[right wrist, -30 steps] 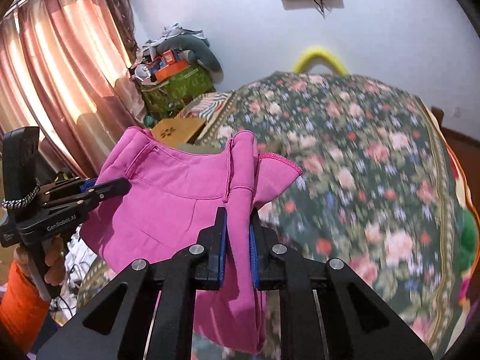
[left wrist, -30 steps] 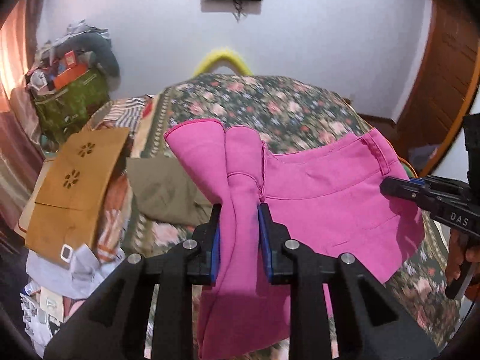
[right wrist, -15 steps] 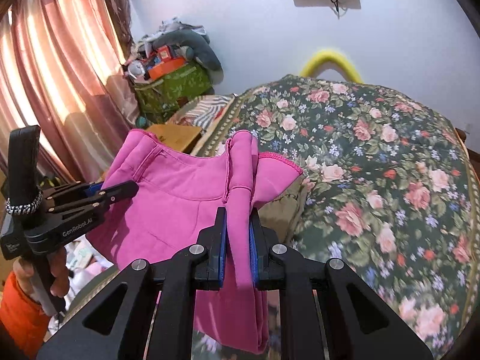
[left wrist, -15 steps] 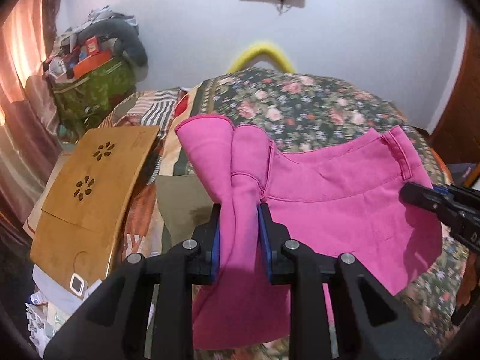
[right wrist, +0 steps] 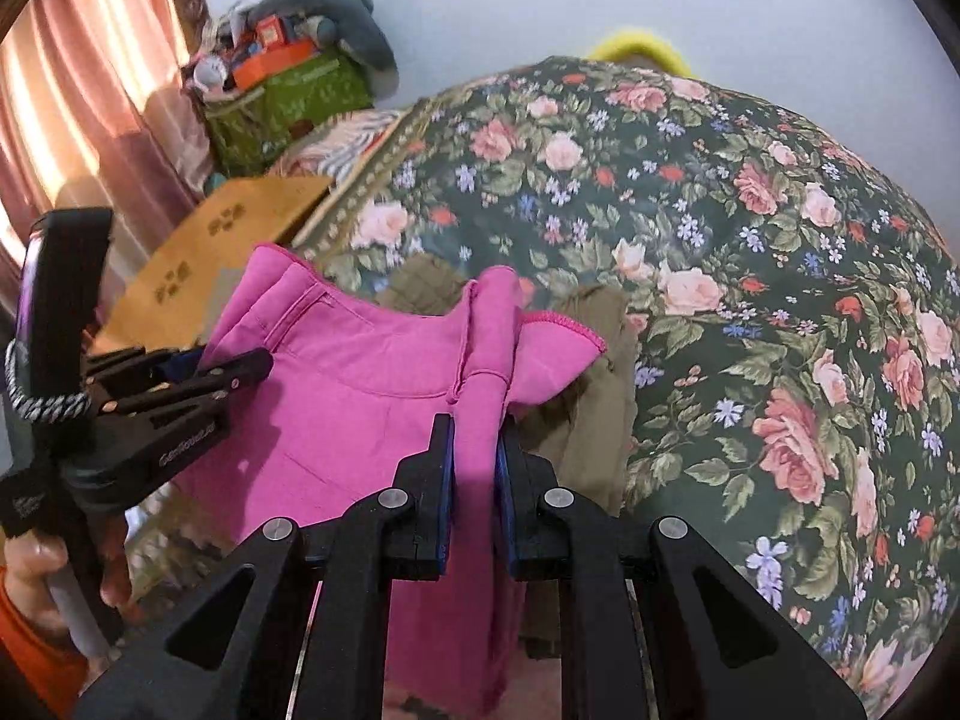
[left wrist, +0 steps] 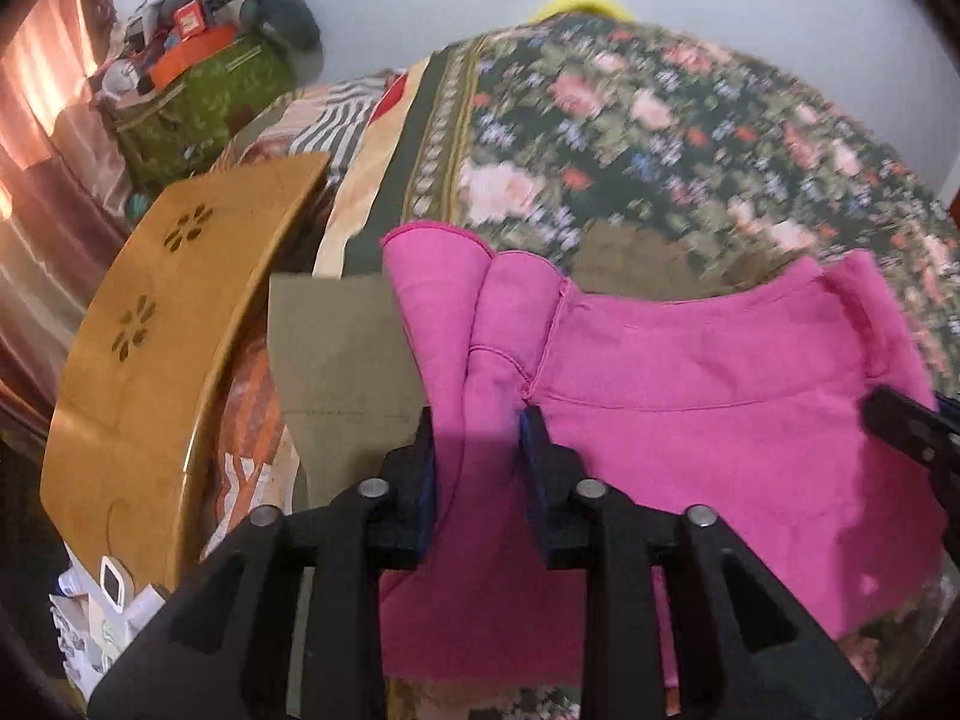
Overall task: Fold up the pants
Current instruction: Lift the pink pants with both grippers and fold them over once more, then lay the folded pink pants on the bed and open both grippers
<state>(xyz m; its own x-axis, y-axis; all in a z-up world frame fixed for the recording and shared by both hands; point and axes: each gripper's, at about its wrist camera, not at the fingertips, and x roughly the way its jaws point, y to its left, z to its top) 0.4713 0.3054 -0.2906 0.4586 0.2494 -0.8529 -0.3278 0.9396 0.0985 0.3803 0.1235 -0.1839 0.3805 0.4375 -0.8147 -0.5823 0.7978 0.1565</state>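
A: Item one, pink pants [left wrist: 690, 396]. Location?

B: Held in the air over the bed [right wrist: 750, 228], slung between the two grippers by the waistband. That band is the long axis, running from one gripper across to the other; the legs hang below, out of sight behind the black frames.

A: Left gripper [left wrist: 477, 450]?

B: Its jaws have just been opening. A bunched fold of the waist end is between them, and the blue pads appear to touch the cloth on both sides, so I read it as a loosened pinch, not a release.

A: Right gripper [right wrist: 477, 456]?

B: Jaws nearly together, pinching a thick gather at the other waist end. Each hand is at its own corner, so neither is nearer. The bed lies ahead of and below both.

A: Material?

B: Soft, matte woven cloth with stitched seams, a belt loop and a serged edge. It creases easily and would slump if let go.

A: Other entries?

B: An olive garment [right wrist: 588, 396], flat and limp, lies on the bedspread directly under the pink pair. The bedspread is dark green with printed roses. A wooden board [left wrist: 162, 336] with flower-shaped cut-outs, rigid and smooth, sits beside the bed.

A: What does the next move turn on?

B: In my judgement, keeping the band taut and level as the pair goes down onto the bed.
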